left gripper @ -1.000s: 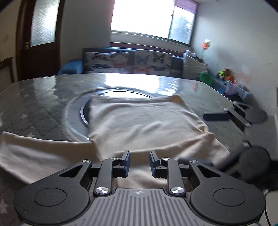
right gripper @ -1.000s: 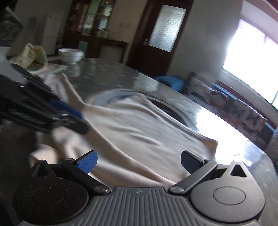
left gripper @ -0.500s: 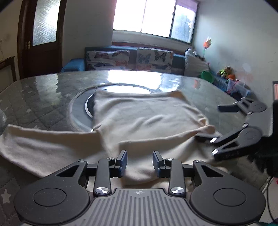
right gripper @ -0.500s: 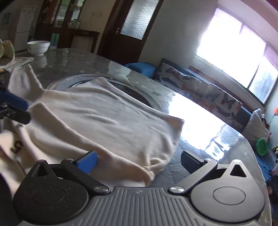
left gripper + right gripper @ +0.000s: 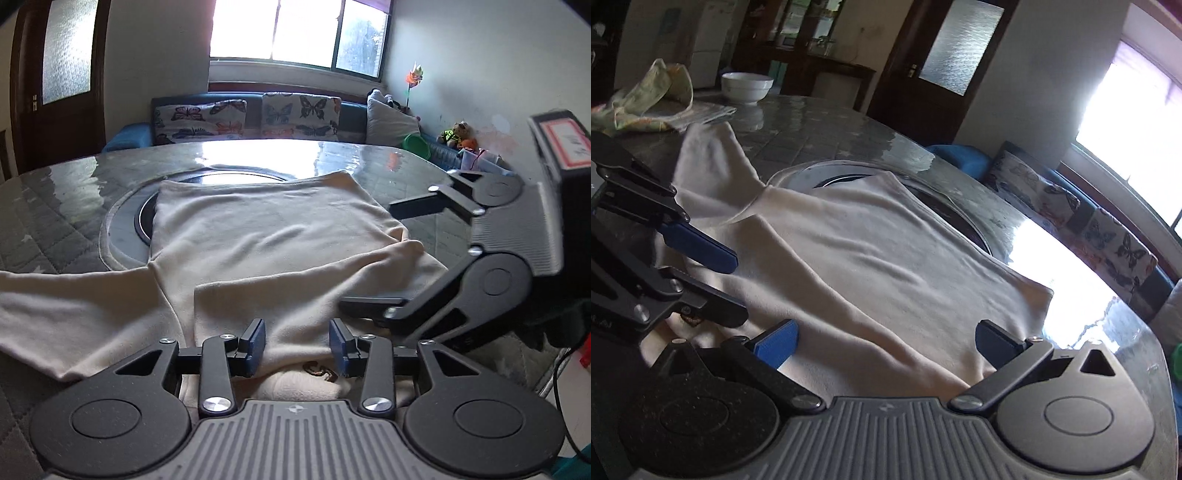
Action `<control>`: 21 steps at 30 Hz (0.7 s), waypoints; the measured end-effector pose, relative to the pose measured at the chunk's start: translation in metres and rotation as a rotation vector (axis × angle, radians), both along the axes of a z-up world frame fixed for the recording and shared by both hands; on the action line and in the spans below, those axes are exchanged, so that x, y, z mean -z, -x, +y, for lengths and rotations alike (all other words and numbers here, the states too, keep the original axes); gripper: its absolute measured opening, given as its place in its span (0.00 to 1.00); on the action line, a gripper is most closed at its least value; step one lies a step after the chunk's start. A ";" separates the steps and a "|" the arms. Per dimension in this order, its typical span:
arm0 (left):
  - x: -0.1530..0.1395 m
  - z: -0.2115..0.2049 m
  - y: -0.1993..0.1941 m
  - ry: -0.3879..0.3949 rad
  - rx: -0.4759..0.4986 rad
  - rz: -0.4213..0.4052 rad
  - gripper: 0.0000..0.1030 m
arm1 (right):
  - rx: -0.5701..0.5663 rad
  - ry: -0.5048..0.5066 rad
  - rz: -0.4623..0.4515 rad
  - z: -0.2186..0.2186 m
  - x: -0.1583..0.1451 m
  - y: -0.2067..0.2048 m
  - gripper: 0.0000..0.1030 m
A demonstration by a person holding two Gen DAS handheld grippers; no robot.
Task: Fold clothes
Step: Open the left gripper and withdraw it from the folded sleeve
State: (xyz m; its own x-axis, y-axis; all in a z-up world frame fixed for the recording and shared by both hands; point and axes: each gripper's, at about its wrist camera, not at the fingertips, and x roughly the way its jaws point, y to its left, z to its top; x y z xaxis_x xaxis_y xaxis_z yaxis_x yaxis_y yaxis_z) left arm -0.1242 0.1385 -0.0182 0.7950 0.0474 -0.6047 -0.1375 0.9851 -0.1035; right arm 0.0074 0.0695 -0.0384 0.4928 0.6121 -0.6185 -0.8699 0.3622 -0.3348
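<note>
Cream shirt (image 5: 266, 236) lies beneath both parted tongs (image 5: 297, 341) (image 5: 886, 338).

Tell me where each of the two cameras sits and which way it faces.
Left wrist: rides the left gripper, low at the table's near edge, facing the window and sofa across the shirt; the right gripper enters at right.
Right wrist: rides the right gripper, facing the door and bowl across the shirt; the left gripper enters at left.
Shared: shirt, table, sofa, each other's gripper.
</note>
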 end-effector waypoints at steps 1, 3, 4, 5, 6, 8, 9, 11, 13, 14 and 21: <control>0.001 -0.001 0.000 -0.004 0.000 0.001 0.40 | -0.002 0.002 -0.002 0.003 0.001 -0.001 1.00; 0.002 -0.002 0.000 -0.013 0.000 0.002 0.41 | 0.002 -0.005 0.003 0.008 0.001 -0.004 1.00; 0.002 -0.002 0.001 -0.017 -0.001 0.002 0.41 | 0.005 -0.009 0.005 0.010 0.000 -0.006 1.00; 0.002 -0.002 0.001 -0.020 -0.002 0.002 0.41 | 0.007 -0.013 0.006 0.012 0.000 -0.007 1.00; 0.002 -0.002 0.002 -0.020 -0.005 0.001 0.42 | 0.012 -0.016 0.005 0.013 -0.001 -0.009 1.00; 0.002 -0.001 0.002 -0.024 -0.011 -0.001 0.42 | 0.019 -0.015 0.003 0.016 0.000 -0.011 1.00; 0.002 -0.001 0.002 -0.028 -0.014 -0.002 0.43 | 0.027 -0.020 0.010 0.018 0.000 -0.012 1.00; 0.002 -0.003 0.004 -0.047 -0.022 -0.001 0.44 | 0.022 -0.029 0.019 0.019 -0.001 -0.011 1.00; 0.002 -0.004 0.005 -0.064 -0.022 -0.001 0.44 | 0.013 -0.025 0.018 0.022 0.000 -0.010 1.00; 0.003 -0.004 0.006 -0.072 -0.022 -0.001 0.44 | 0.010 -0.021 0.018 0.024 0.002 -0.011 1.00; -0.003 0.014 0.014 -0.038 -0.085 -0.021 0.44 | 0.062 -0.061 0.062 0.031 0.000 -0.027 1.00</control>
